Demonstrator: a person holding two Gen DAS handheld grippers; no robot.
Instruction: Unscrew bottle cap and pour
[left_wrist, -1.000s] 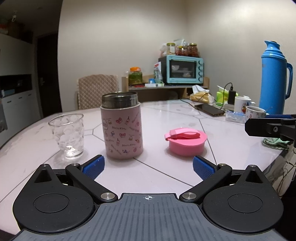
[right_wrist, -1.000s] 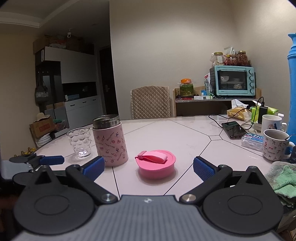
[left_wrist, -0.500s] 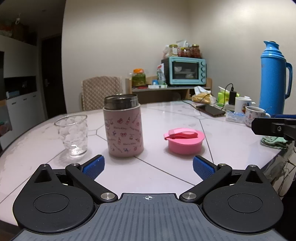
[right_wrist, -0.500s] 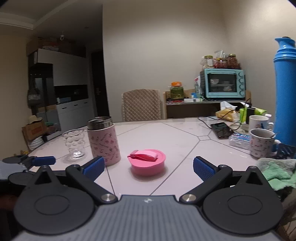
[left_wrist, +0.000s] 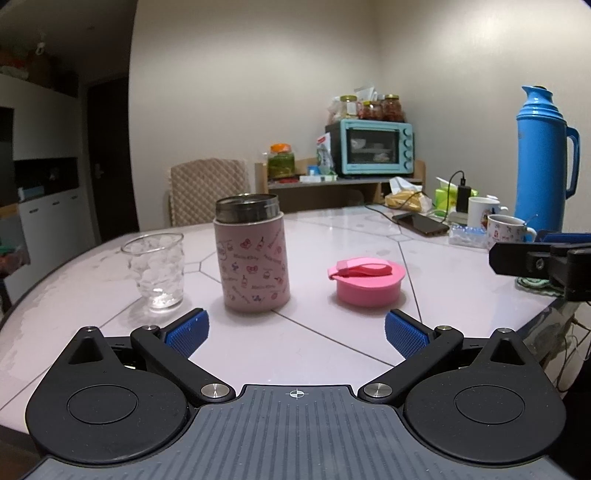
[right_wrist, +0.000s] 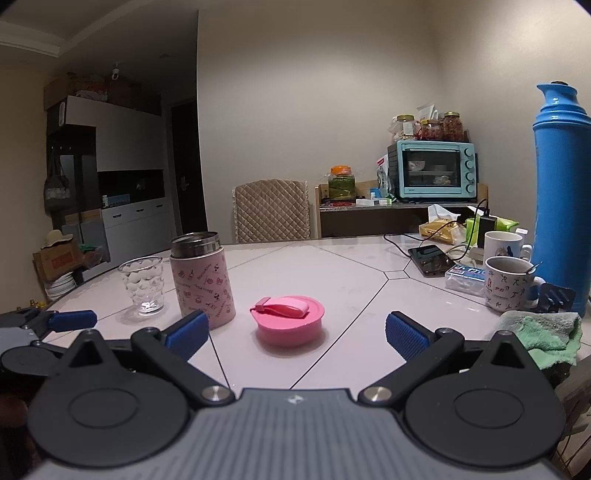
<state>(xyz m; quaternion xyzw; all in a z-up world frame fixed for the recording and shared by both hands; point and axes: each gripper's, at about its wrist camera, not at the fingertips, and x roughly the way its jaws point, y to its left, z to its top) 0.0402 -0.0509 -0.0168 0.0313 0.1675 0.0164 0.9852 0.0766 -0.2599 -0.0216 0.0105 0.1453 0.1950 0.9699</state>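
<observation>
Left gripper (left_wrist: 295, 328): jaws spread wide, nothing between the blue pads; it hangs low at the near edge of the table (left_wrist: 461, 269), facing the bottle.
Right gripper (right_wrist: 295, 330): also fully spread and empty, facing the cap from the table's near edge.
Bottle (left_wrist: 255, 254): pink printed flask with a bare steel neck, upright, mouth open, just ahead of the left gripper and slightly to its left.
Cap (right_wrist: 290, 319): pink lid with a loop strap, already off, lying flat on the table to the right of the bottle and apart from it.
Glass (left_wrist: 157, 271): clear dimpled tumbler, upright, just left of the bottle, not touching it; whether it holds liquid cannot be told.
Step in hand: the unscrewing looks done, so pouring is what remains, and it starts with a grip on the bottle.
How to do it well: centre the pads on the pink body below the steel neck, close squarely so the round wall cannot twist, lift clear, bring the mouth over the glass rim and tip slowly.
Risk: the glass stands close, so a wide approach from the left could knock it.
Surroundings: blue thermos (right_wrist: 561, 192), mugs (right_wrist: 508, 282) and green cloth (right_wrist: 543, 332) sit well to the right, out of the way.
</observation>
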